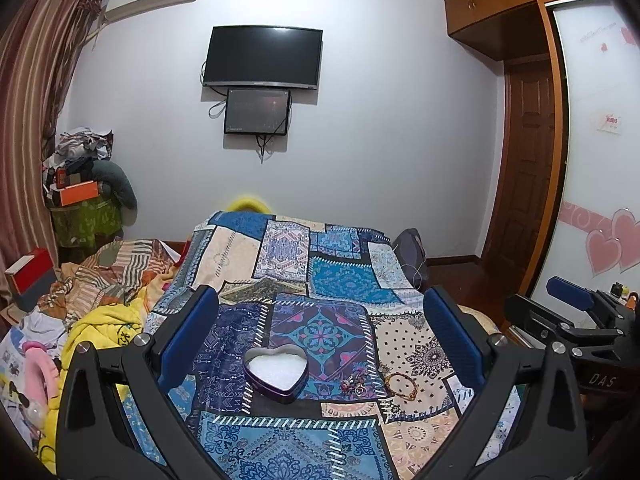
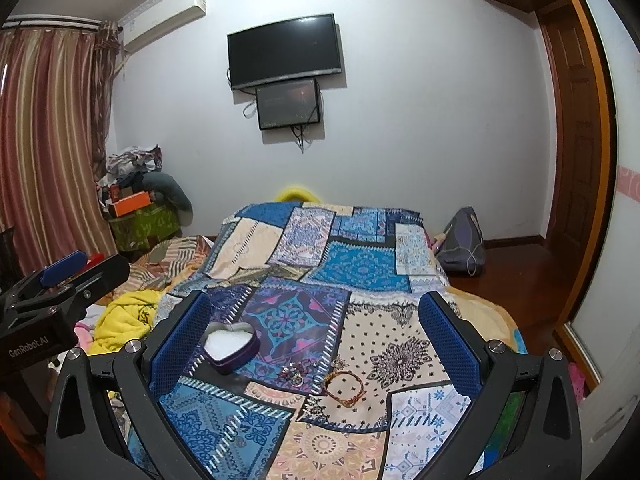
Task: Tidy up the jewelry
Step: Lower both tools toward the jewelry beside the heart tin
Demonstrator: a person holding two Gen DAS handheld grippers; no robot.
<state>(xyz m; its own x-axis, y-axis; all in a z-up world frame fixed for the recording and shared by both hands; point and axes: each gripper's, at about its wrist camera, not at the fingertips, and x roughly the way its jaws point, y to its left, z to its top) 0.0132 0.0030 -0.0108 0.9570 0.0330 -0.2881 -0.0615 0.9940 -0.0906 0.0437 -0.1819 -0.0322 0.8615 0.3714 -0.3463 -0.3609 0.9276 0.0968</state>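
Observation:
An open purple heart-shaped tin [image 1: 276,372] with white padding lies on the patchwork bedspread [image 1: 320,272]; it also shows in the right wrist view [image 2: 231,346]. To its right lie a small cluster of beaded jewelry with a ring [image 1: 354,385] [image 2: 297,372] and a gold-brown bracelet [image 1: 401,386] [image 2: 344,388]. My left gripper [image 1: 320,316] is open and empty, held above the tin. My right gripper [image 2: 316,316] is open and empty, held above the jewelry. The right gripper also shows at the right edge of the left wrist view [image 1: 568,312].
A rumpled yellow blanket [image 1: 104,328] and striped bedding lie left of the bedspread. A pile of clothes and boxes [image 1: 84,184] stands in the far left corner. A dark bag [image 2: 464,240] lies on the wooden floor at right. A wardrobe [image 1: 600,160] is on the right.

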